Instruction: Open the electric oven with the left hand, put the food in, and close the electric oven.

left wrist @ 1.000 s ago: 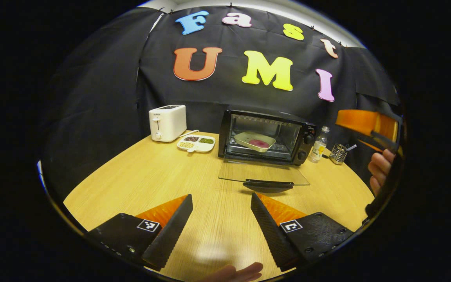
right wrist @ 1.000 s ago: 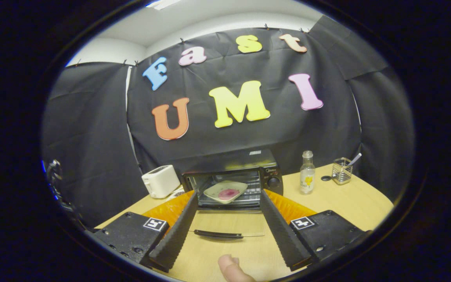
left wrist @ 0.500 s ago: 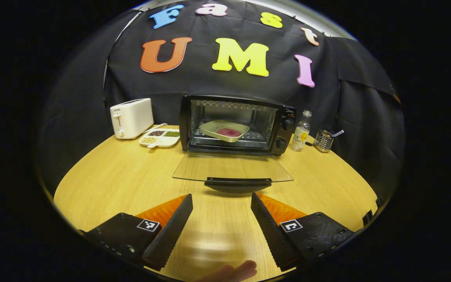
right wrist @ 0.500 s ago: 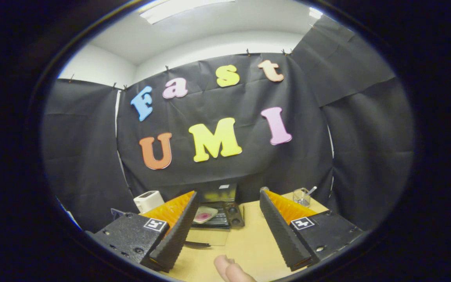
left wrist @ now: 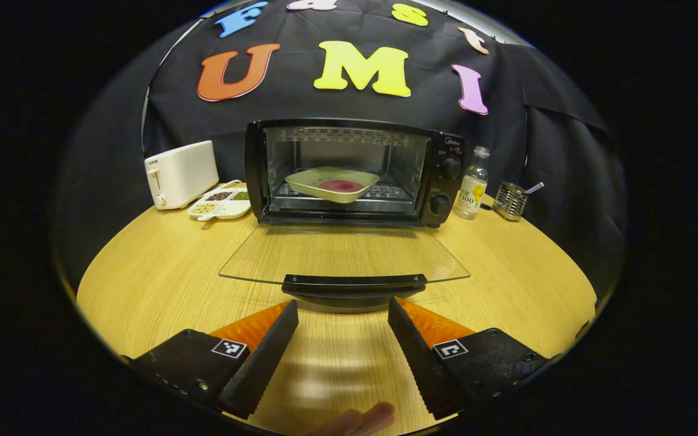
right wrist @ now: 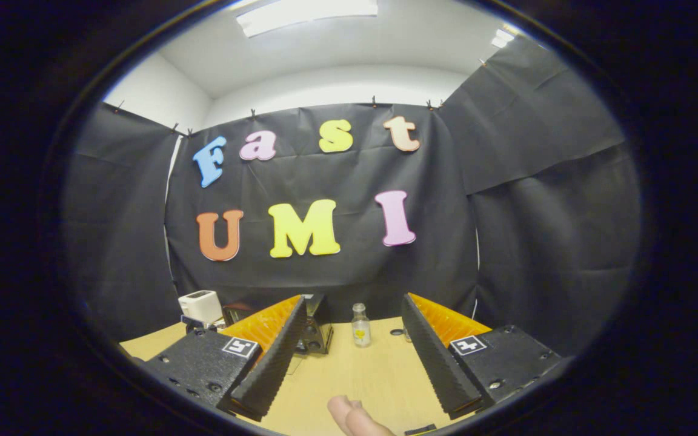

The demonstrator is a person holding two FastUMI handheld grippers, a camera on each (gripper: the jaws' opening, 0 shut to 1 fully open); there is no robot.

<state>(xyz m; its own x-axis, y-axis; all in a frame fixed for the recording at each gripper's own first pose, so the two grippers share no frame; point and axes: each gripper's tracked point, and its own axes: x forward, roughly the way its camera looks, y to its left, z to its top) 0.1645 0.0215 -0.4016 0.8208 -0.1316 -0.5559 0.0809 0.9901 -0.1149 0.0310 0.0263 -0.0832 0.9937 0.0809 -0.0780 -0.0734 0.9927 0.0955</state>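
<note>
Black cloth walls close in a round wooden table (left wrist: 161, 278), and on it, toward the back, stands the electric oven (left wrist: 355, 171), the landmark for everything else. Its glass door (left wrist: 343, 254) lies folded down flat in front of the cavity, with the dark door handle (left wrist: 355, 283) at the near edge. Inside the oven, on the wire rack, sits a pale square dish (left wrist: 332, 183) tilted slightly, with a red-purple patch of food (left wrist: 340, 185) in its middle.

In the left gripper view, the left gripper (left wrist: 343, 324) hangs just in front of the oven door handle, low over the tabletop, its fingers spread wide with bare wood between them; they grip nothing and touch nothing. A fingertip (left wrist: 361, 419) of the holding hand shows behind them.

Left of the oven lies a white divided tray (left wrist: 220, 206) of beans and grains, and beyond it a white toaster (left wrist: 180, 174). Right of the oven stands a small clear bottle (left wrist: 470, 191), then a wire mesh holder (left wrist: 510, 200) with a utensil in it.

In the right gripper view, the right gripper (right wrist: 355, 339) is held well back from the oven and pointed high at the booth wall, its fingers wide apart and empty, with the bottle visible between them.
</note>
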